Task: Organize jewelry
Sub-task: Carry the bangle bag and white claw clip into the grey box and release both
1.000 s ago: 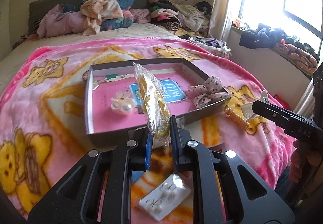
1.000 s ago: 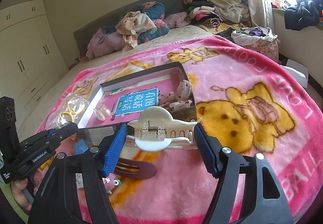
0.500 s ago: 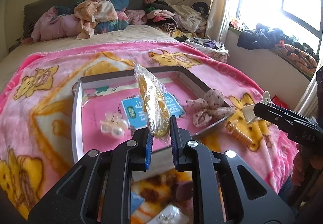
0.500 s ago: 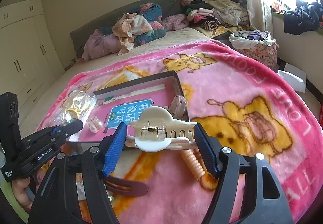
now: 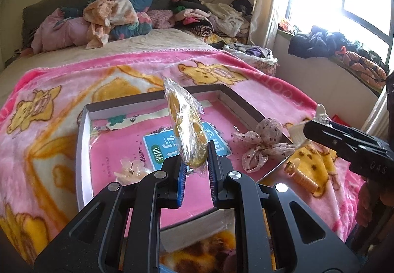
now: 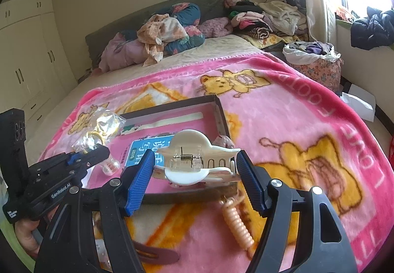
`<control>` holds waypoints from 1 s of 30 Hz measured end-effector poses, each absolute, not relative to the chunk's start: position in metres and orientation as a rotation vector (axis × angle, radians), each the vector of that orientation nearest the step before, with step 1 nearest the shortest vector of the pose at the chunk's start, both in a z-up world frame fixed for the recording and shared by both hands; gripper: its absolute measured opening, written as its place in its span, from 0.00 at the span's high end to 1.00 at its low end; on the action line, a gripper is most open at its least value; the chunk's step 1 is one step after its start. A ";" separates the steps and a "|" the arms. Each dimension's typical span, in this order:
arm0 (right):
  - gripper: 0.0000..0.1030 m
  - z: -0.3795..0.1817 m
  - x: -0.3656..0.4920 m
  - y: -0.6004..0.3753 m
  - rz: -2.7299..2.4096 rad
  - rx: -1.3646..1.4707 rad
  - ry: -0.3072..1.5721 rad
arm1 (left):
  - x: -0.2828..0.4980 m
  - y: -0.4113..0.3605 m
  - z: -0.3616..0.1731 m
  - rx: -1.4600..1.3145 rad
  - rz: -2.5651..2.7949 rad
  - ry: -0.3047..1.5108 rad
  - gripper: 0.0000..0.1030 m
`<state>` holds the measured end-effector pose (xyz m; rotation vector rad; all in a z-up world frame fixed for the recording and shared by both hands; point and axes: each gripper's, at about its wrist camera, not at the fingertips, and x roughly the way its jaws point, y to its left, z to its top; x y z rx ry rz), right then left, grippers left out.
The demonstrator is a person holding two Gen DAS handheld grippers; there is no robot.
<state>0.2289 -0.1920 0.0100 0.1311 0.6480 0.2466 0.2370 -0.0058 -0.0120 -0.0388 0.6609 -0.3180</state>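
Both grippers loaded above the box on the bed.

Left gripper (image 5: 195, 169) is clamped tight on a bag (image 5: 186, 130) of yellow rings, held upright over the box (image 5: 82, 140). Right gripper (image 6: 195, 169) stands fairly wide, its pads pressing the ends of a cream claw clip (image 6: 194, 162) at the box's near edge. A coiled tie (image 6: 237, 226) lies below it on the blanket (image 6: 307, 120).
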 end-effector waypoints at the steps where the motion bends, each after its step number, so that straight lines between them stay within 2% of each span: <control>1: 0.36 0.010 0.231 -0.191 0.247 0.129 0.649 | 0.239 -0.006 -0.014 -0.039 -0.324 0.668 0.91; 30: 0.36 -0.031 0.280 -0.177 0.240 0.077 0.727 | 0.268 -0.003 -0.058 -0.038 -0.350 0.827 0.91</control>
